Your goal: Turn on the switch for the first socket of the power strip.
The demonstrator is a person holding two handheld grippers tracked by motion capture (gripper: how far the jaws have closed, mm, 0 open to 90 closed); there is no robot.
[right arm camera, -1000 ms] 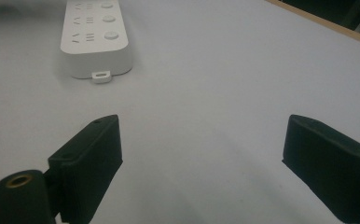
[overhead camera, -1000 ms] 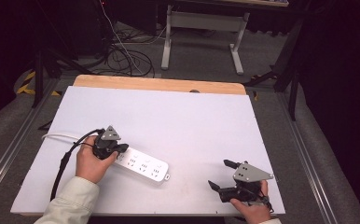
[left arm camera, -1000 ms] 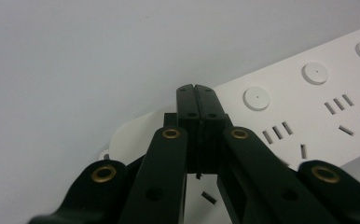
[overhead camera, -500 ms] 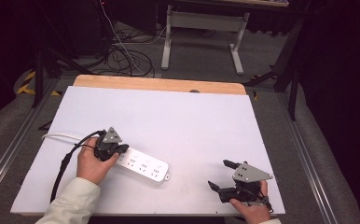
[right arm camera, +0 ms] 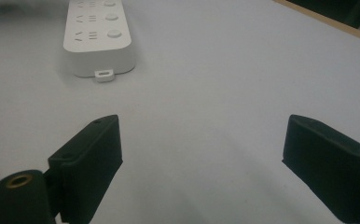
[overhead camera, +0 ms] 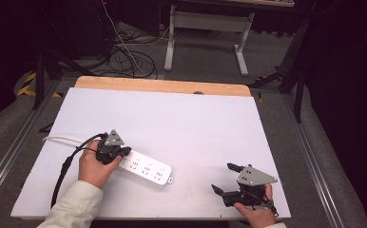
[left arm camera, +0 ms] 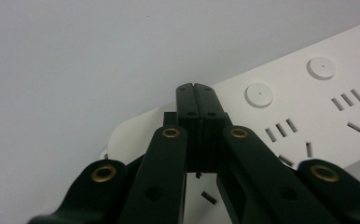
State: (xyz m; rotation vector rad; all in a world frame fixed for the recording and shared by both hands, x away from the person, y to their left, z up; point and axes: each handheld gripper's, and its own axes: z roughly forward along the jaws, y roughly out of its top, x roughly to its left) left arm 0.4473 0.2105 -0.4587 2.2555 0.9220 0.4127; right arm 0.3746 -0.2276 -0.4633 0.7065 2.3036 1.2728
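The left gripper [overhead camera: 120, 154], jaws pressed together, rests on the strip [overhead camera: 146, 167]; the right gripper [overhead camera: 226, 179] gapes empty. Next, probably pressing a switch.

Wearing a cream sleeve [overhead camera: 72, 204] at seven o'clock; sporting black jaws with brass rivets [left arm camera: 170, 133], grey three-cornered plates [overhead camera: 254, 176], trailing a black cable [overhead camera: 62, 171].

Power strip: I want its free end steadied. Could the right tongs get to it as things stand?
Probably yes: the right tongs stand open, and bare table lies between them and the power strip.
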